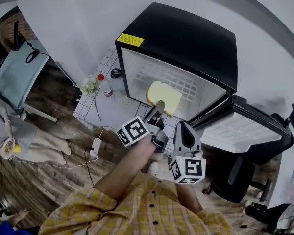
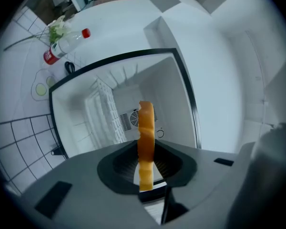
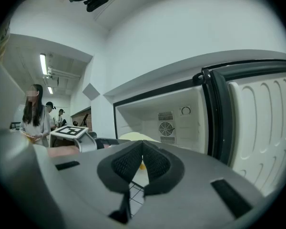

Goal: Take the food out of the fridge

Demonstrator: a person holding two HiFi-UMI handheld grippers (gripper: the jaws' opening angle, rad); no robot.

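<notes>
A black mini fridge (image 1: 186, 38) stands with its door (image 1: 245, 131) swung open to the right; its white inside and wire shelf (image 1: 174, 80) show. My left gripper (image 1: 158, 109) is shut on a slice of yellow bread (image 1: 165, 97), held in front of the fridge opening. In the left gripper view the bread (image 2: 146, 123) stands edge-on between the pads of the left gripper (image 2: 145, 151). My right gripper (image 1: 184, 131) hovers just right of it, shut, with nothing between its pads (image 3: 155, 163). The right gripper view shows the fridge interior (image 3: 174, 120) and the pale bread (image 3: 133, 136).
A white tiled surface (image 1: 105, 65) left of the fridge carries a red-capped bottle (image 1: 107, 89), a small plant (image 1: 90, 85) and a black cable (image 1: 116, 73). A black chair (image 1: 235, 180) stands below the open door. People (image 3: 35, 116) stand far off at the left.
</notes>
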